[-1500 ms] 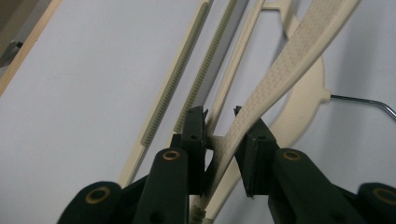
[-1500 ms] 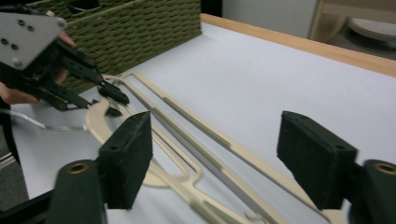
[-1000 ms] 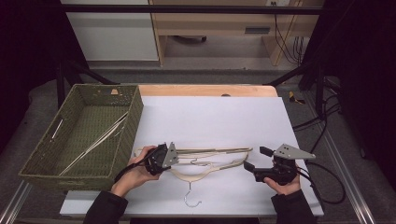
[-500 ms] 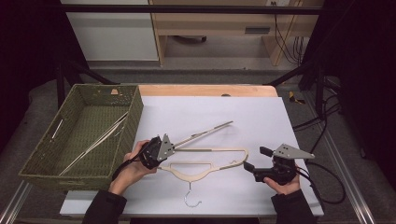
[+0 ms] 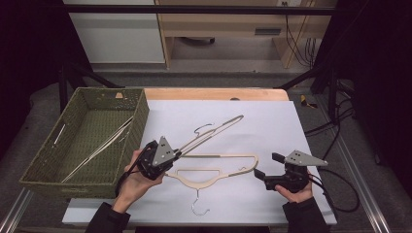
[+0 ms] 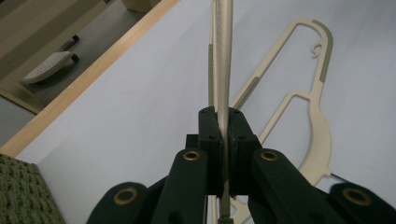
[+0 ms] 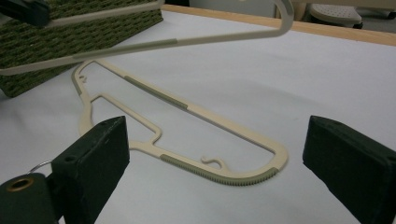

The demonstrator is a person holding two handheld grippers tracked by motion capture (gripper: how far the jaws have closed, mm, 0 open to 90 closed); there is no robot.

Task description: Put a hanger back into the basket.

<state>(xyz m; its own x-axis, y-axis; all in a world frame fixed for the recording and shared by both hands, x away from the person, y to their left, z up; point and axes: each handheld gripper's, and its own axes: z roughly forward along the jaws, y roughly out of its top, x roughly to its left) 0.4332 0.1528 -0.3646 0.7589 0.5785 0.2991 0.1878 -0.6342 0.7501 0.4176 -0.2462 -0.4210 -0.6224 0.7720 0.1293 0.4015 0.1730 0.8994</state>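
**Lifted hanger held by one end – swing and slip risk**

My left gripper (image 5: 163, 156) has its jaws clamped hard on one end of the lifted hanger (image 5: 214, 130). It sticks out towards the upper right of the high view, tip raised off the table (image 5: 272, 116). My right gripper (image 5: 265, 167) sits at lower right with its jaws spread wide and nothing between them.

Risks, as I judge them:
- Grip is at the very end, so the long free length can pivot in the pads and droop or twist.
- The raised hanger's hook (image 5: 202, 128) hangs above the second hanger (image 5: 218, 171) lying flat on the table; a low swing could snag it and drag it.
- The basket (image 5: 46, 167) at left has tall walls; the tip could clip the rim on the way in. Hangers (image 5: 99, 145) already lie inside.

Views: the left gripper view shows the bar pinched thin between the pads (image 6: 238, 140), which the high view cannot resolve. The right gripper view shows the gap under the raised hanger (image 7: 140, 46), with the flat one (image 7: 196, 140) below it.
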